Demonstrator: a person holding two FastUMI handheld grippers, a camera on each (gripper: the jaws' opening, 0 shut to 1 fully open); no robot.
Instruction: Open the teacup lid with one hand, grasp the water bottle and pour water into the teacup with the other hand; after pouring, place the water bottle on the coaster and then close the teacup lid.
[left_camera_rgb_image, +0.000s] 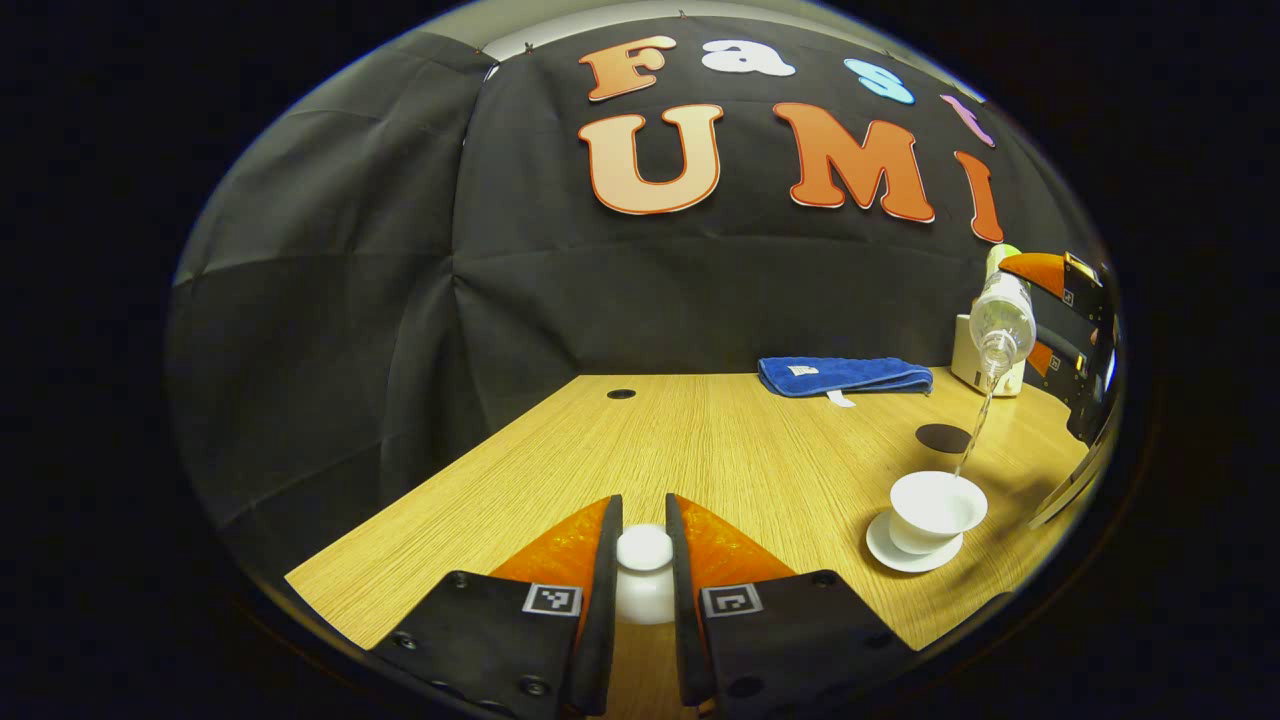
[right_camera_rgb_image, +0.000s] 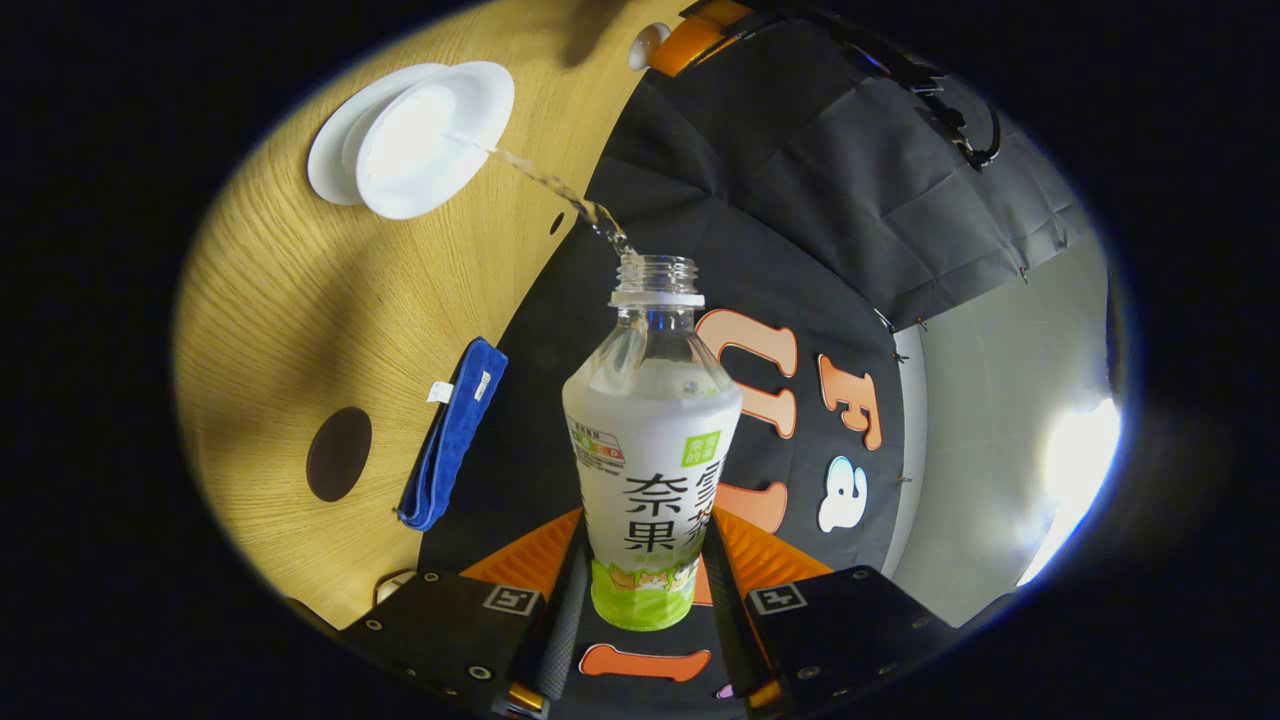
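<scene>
In the left gripper view my left gripper (left_camera_rgb_image: 644, 560) is shut on the white teacup lid (left_camera_rgb_image: 644, 575), held low over the wooden table (left_camera_rgb_image: 700, 440). To the right the white teacup (left_camera_rgb_image: 935, 508) stands open on its saucer (left_camera_rgb_image: 905, 553). Above it the clear water bottle (left_camera_rgb_image: 1002, 325) is tipped, and a thin stream of water runs into the cup. In the right gripper view my right gripper (right_camera_rgb_image: 645, 590) is shut on the labelled bottle (right_camera_rgb_image: 650, 440), its open neck pointing at the teacup (right_camera_rgb_image: 432, 140). The dark round coaster (left_camera_rgb_image: 944, 437) lies behind the cup.
A folded blue towel (left_camera_rgb_image: 845, 375) lies near the table's back edge; it also appears beside the coaster (right_camera_rgb_image: 338, 453) as the towel (right_camera_rgb_image: 452, 432). A small cream box (left_camera_rgb_image: 985, 372) stands at the back right. A dark hole (left_camera_rgb_image: 621, 394) marks the tabletop's rear.
</scene>
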